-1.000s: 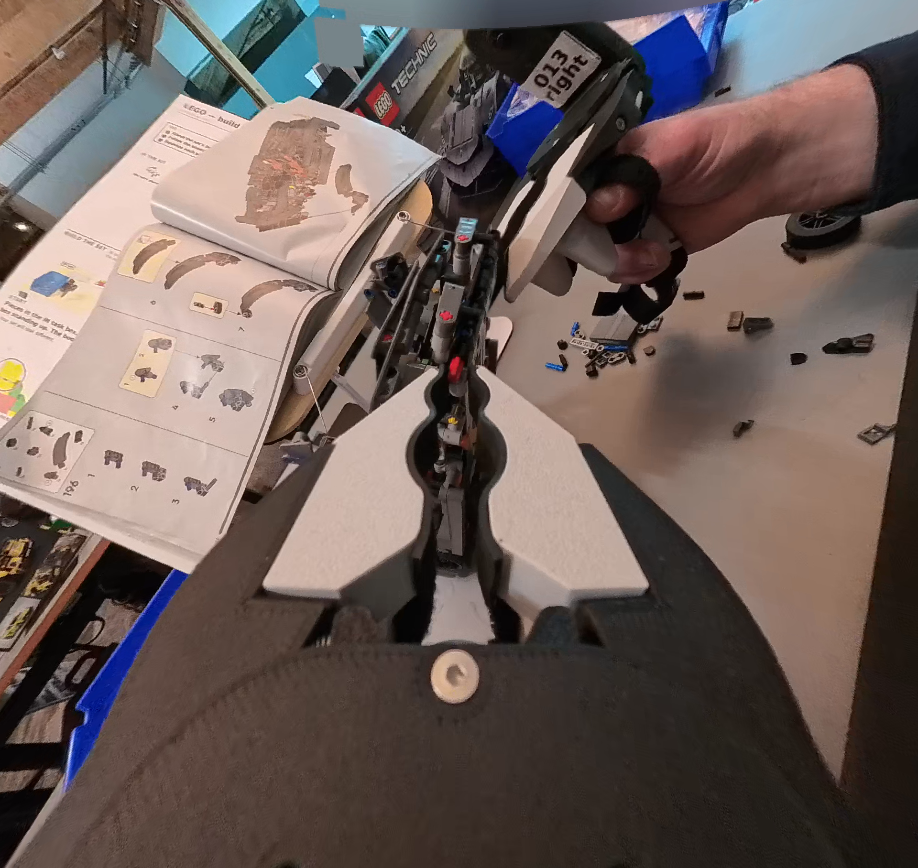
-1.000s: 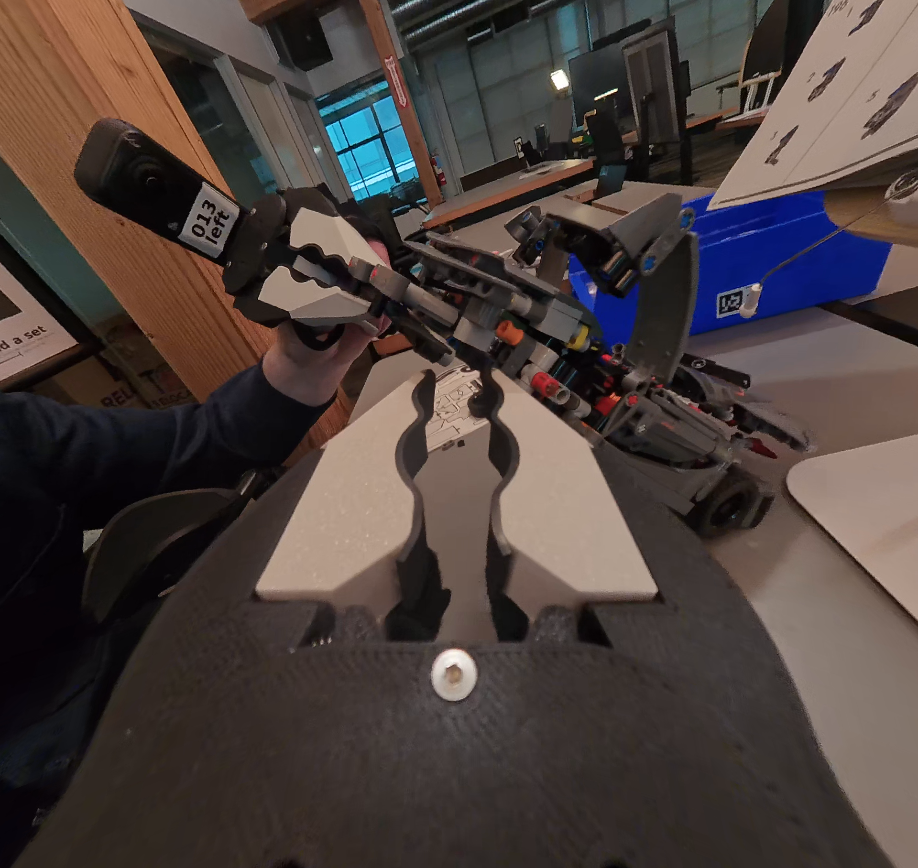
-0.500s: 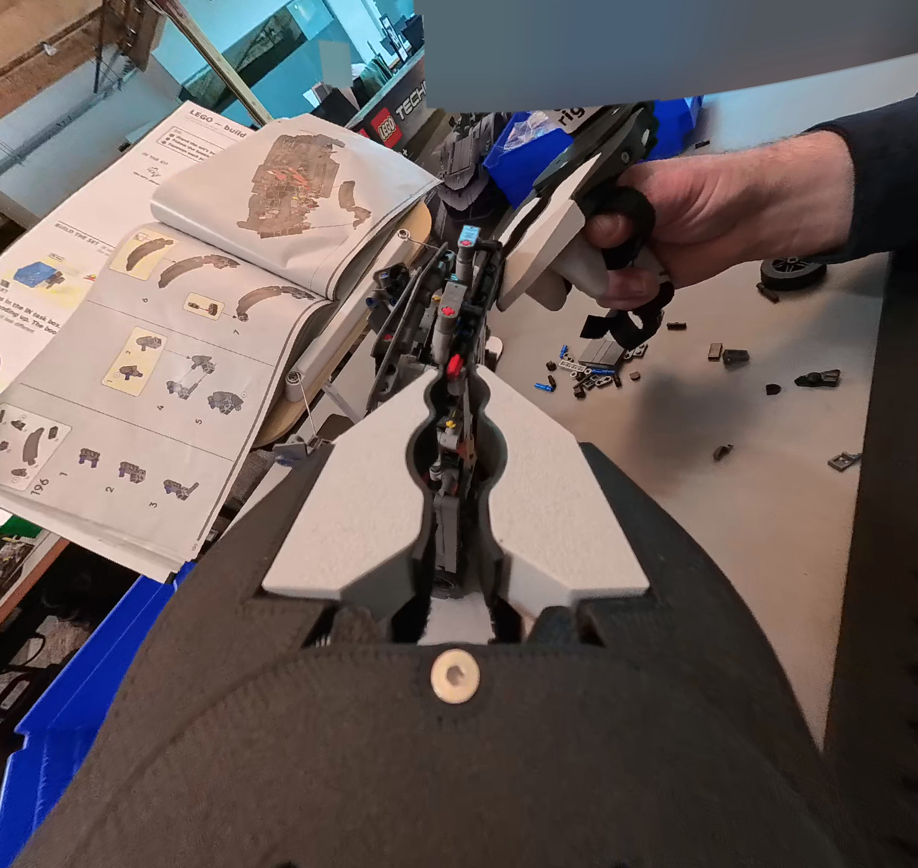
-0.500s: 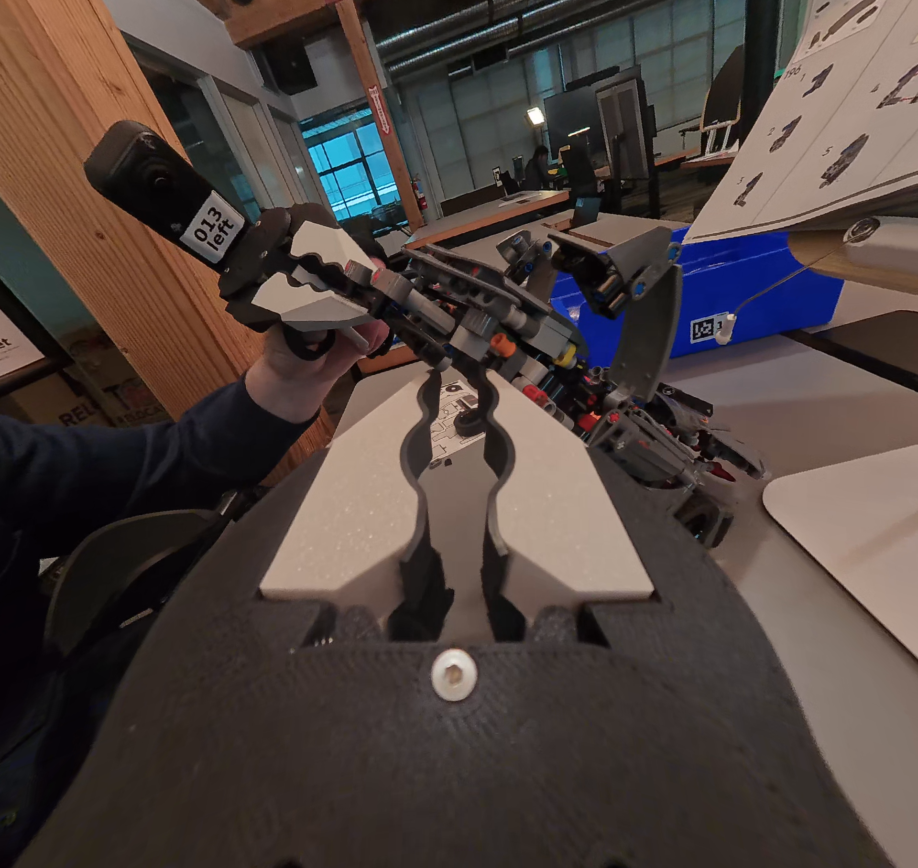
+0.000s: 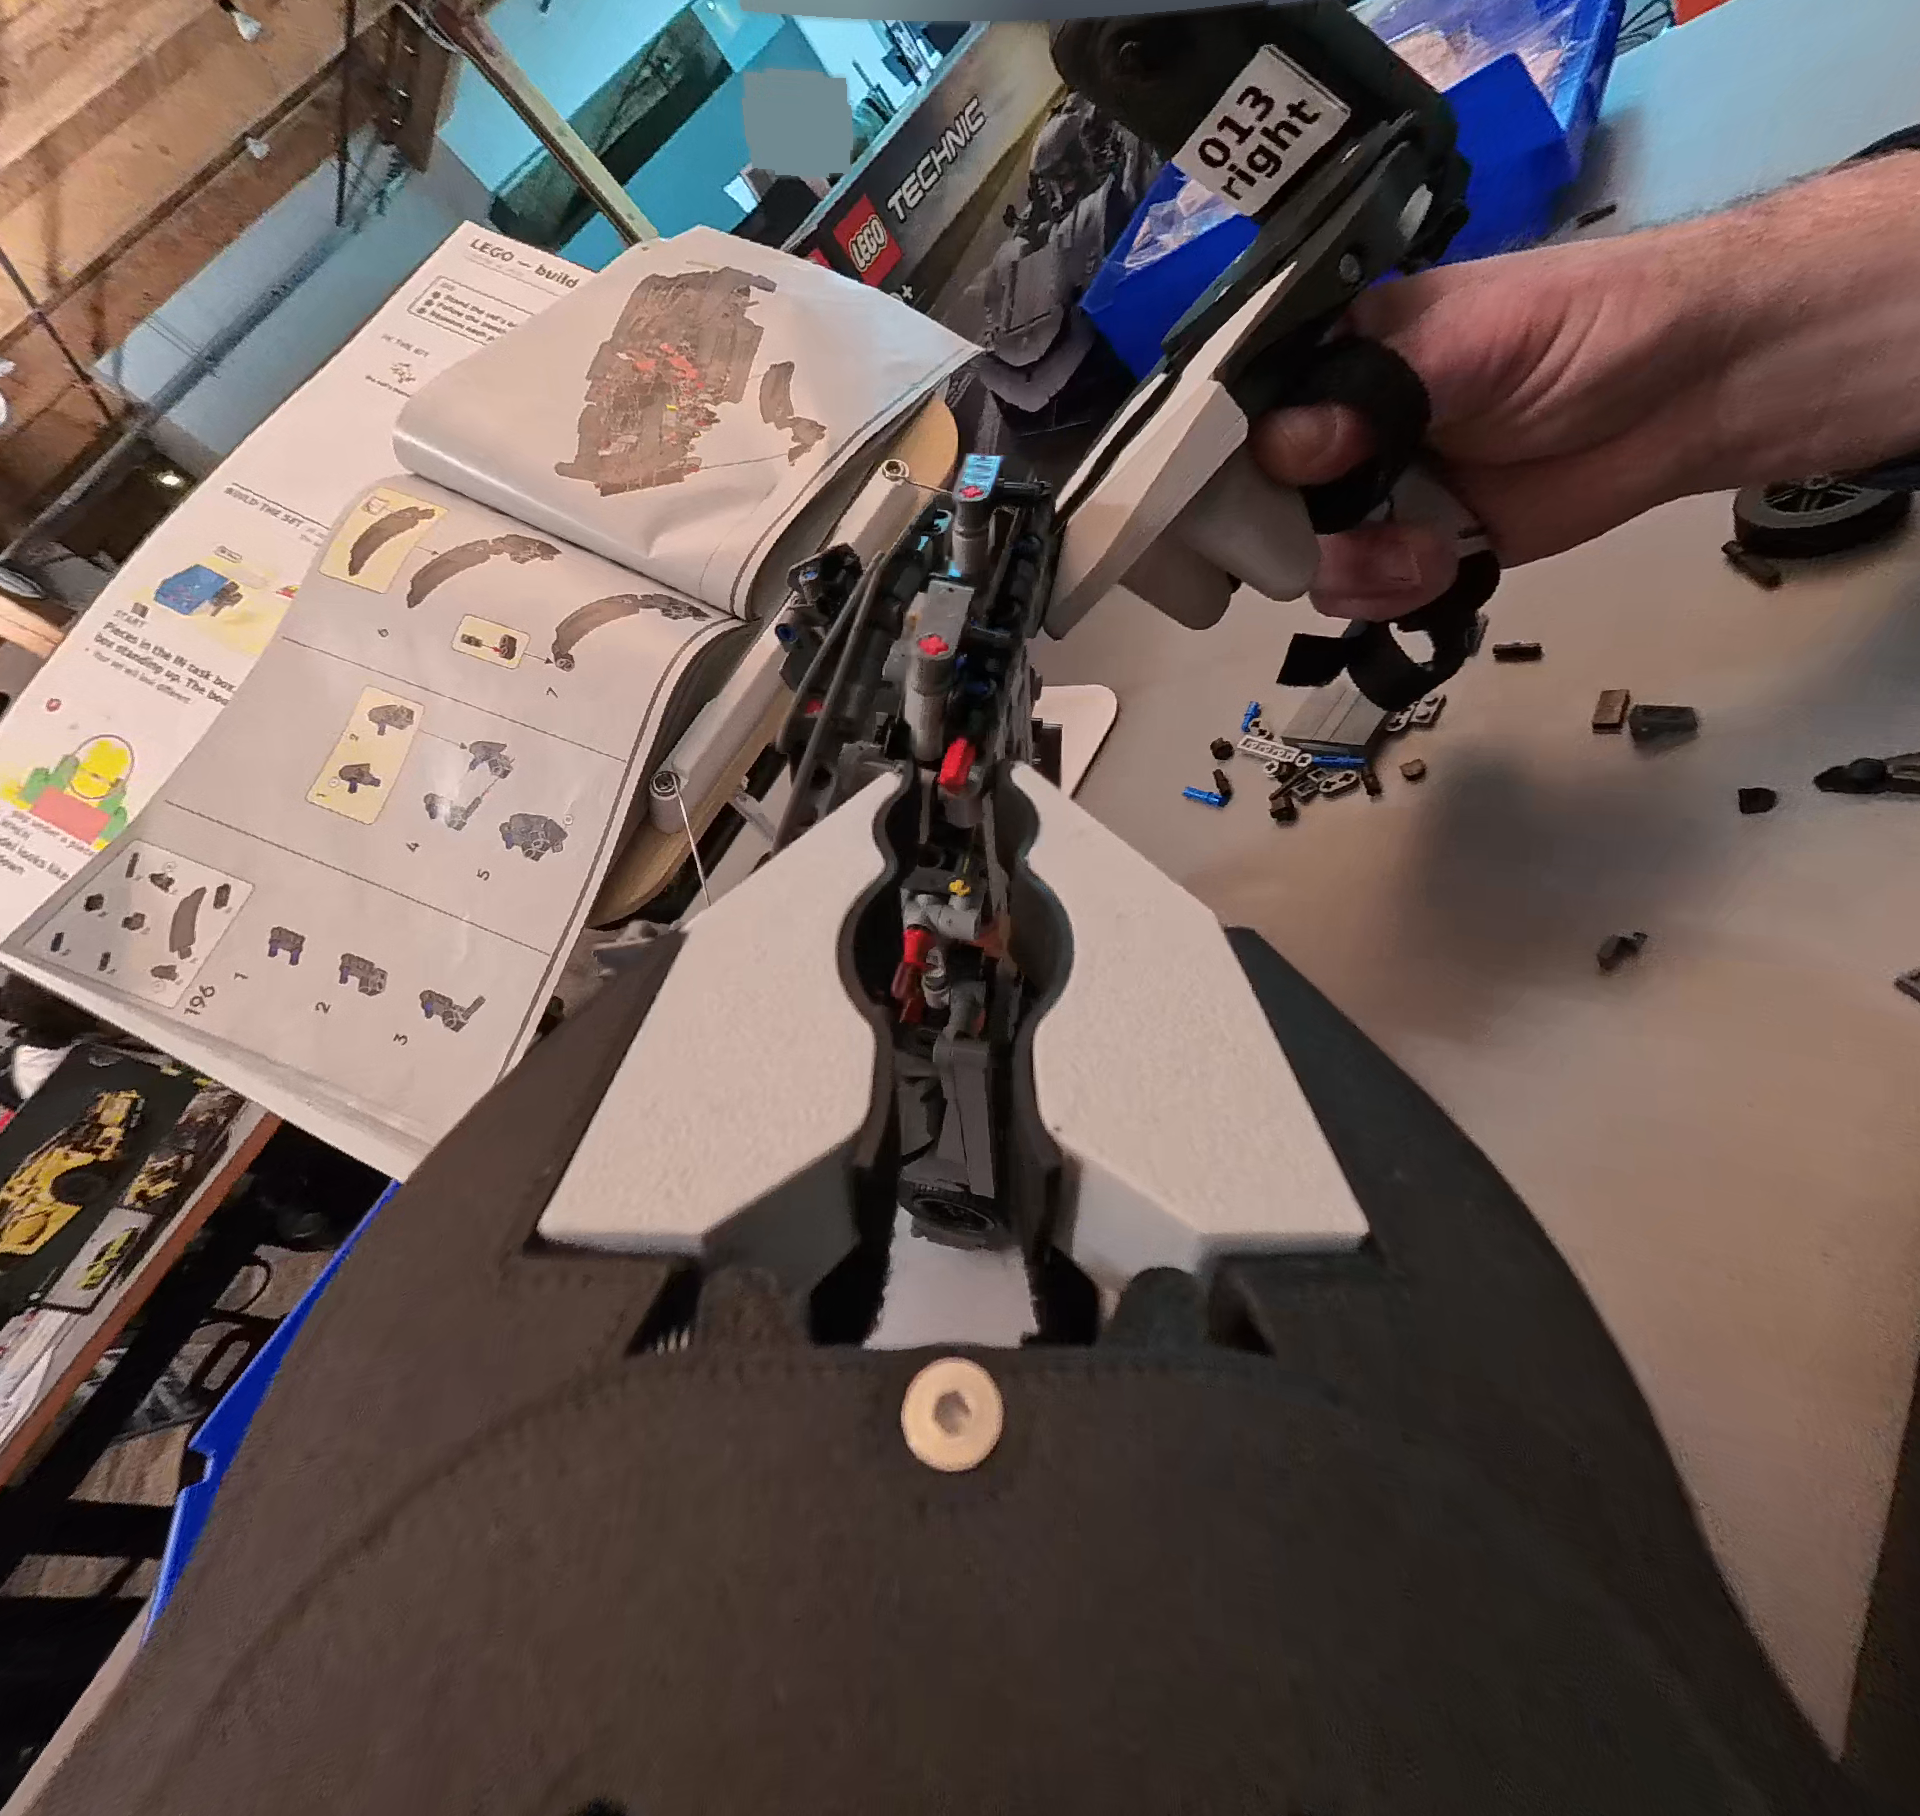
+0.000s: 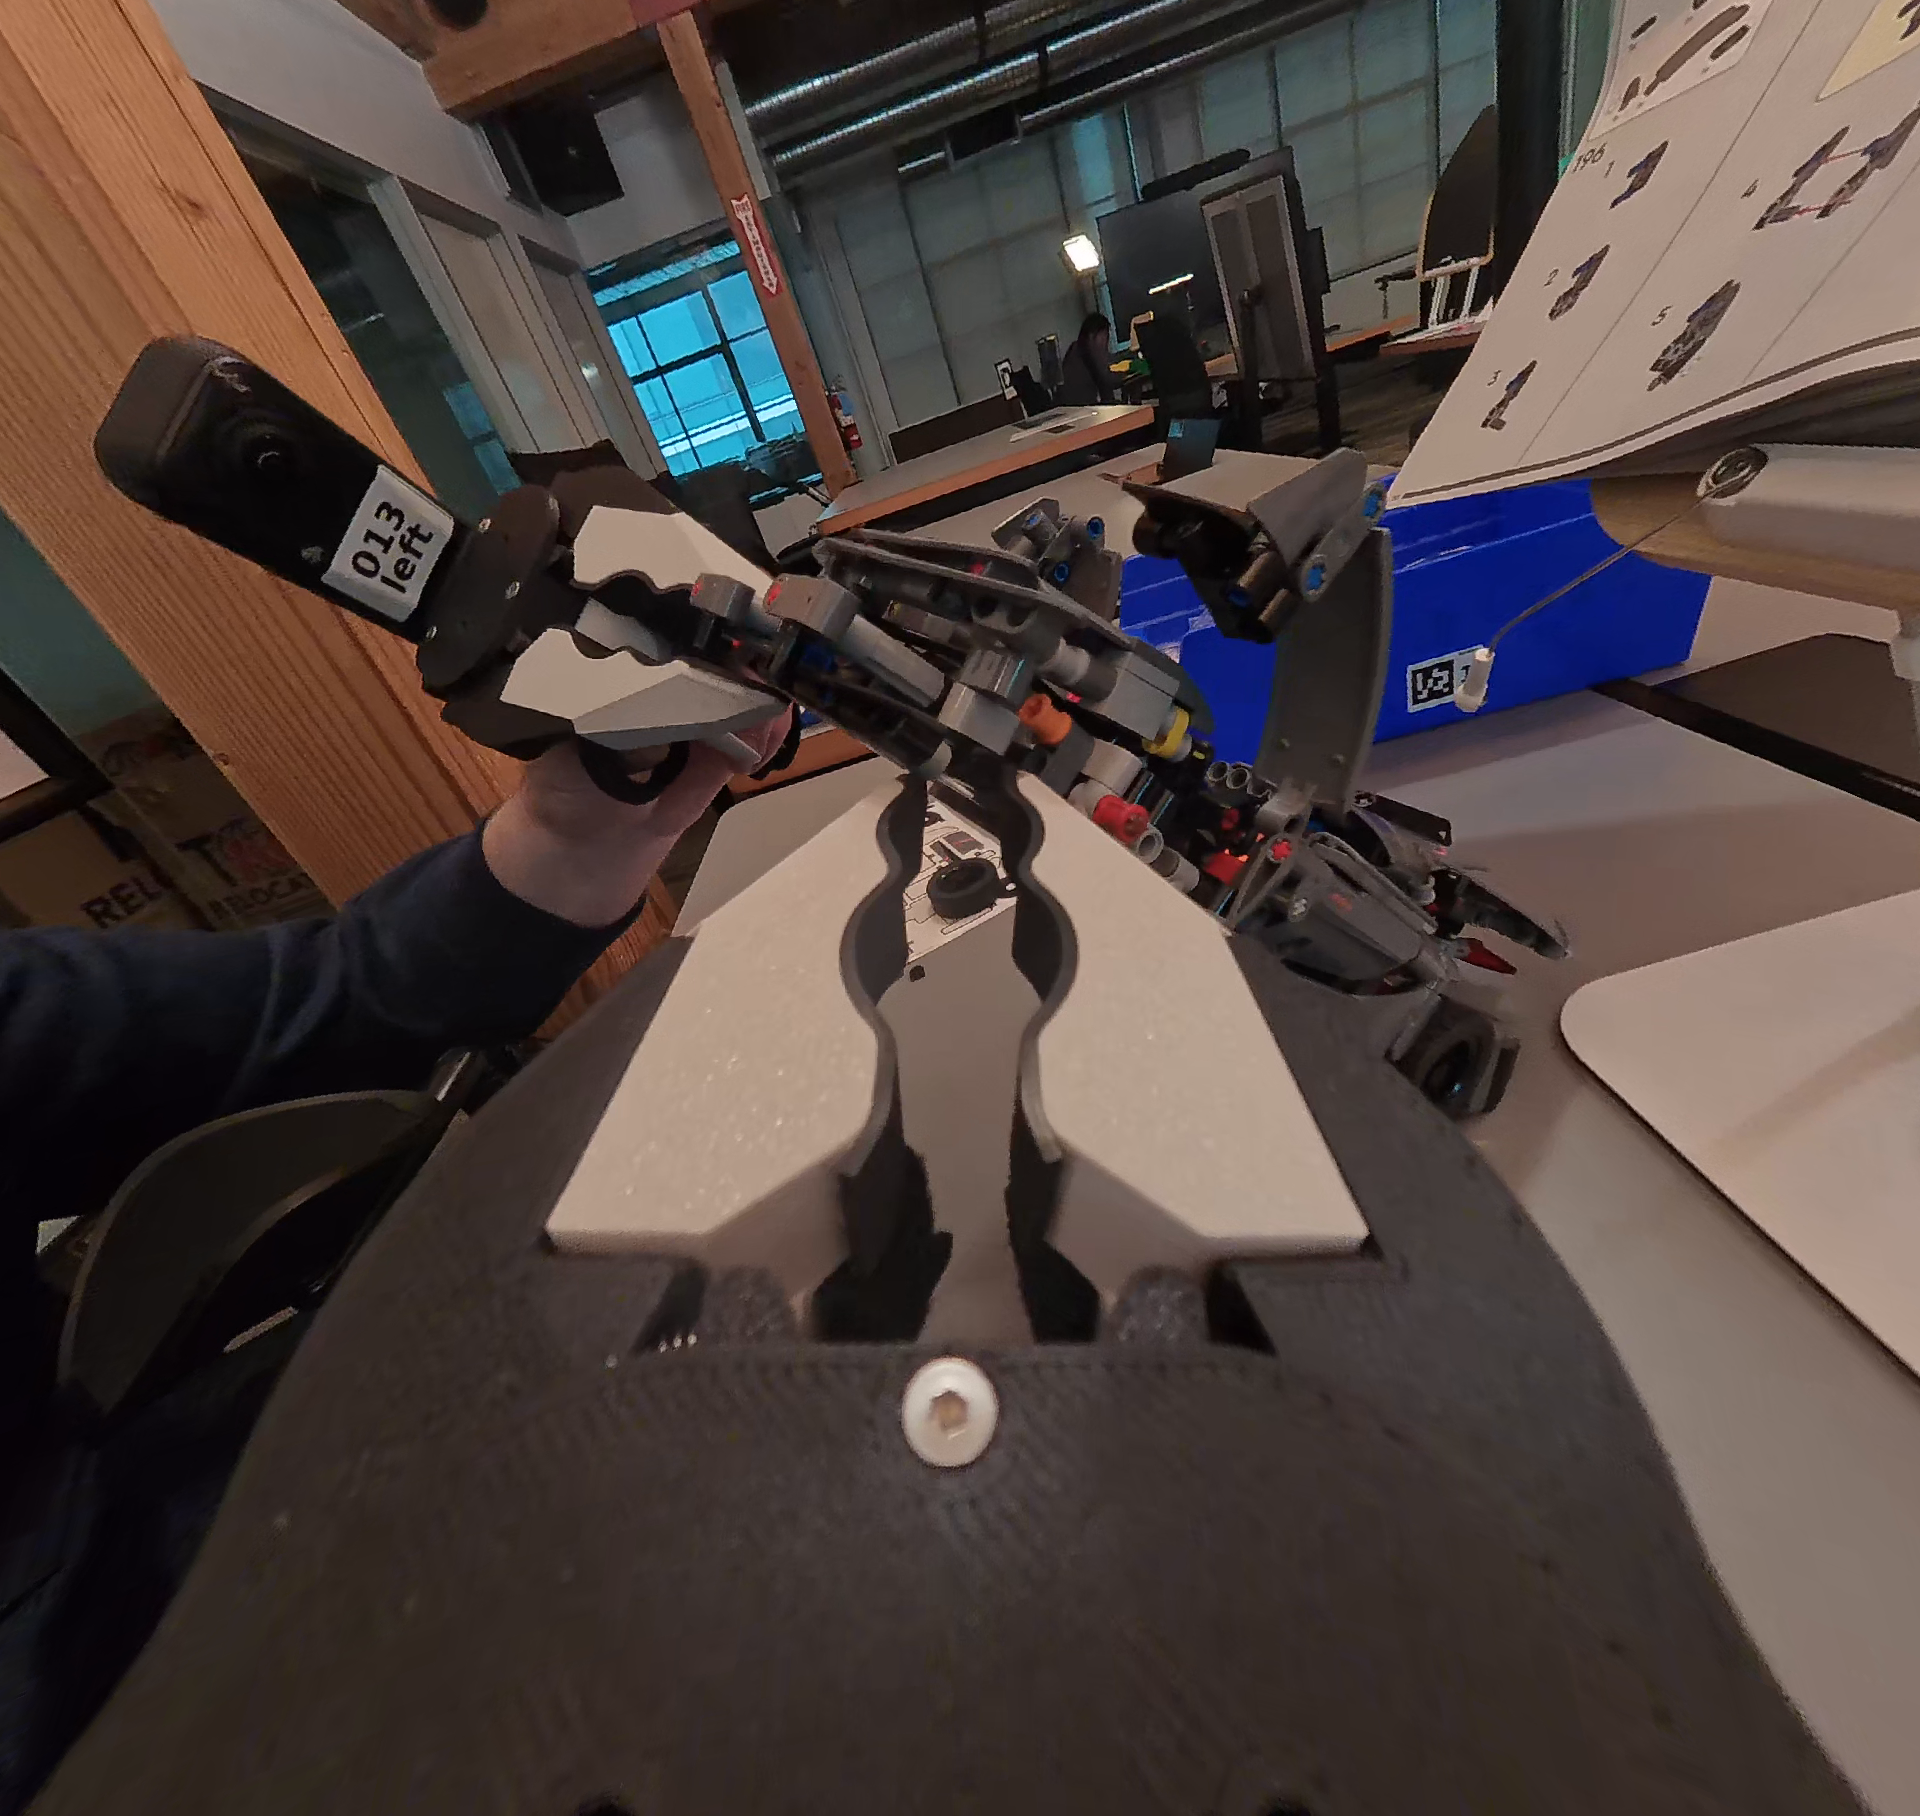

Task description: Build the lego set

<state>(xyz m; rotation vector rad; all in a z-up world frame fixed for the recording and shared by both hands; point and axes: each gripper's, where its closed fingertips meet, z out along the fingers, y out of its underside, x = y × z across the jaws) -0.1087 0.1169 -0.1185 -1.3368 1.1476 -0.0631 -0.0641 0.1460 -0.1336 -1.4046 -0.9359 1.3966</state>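
Model car point(image 5: 940, 686) clamped in left gripper point(image 5: 951, 779), as before. Right gripper point(image 6: 961, 790) empty, parted, shifted nearer car, at 1 o'clock.

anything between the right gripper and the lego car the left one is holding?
Nothing visible. The right gripper is open and empty, its tips just under the lego car, which the left gripper clamps at one end, far wheel near the table.
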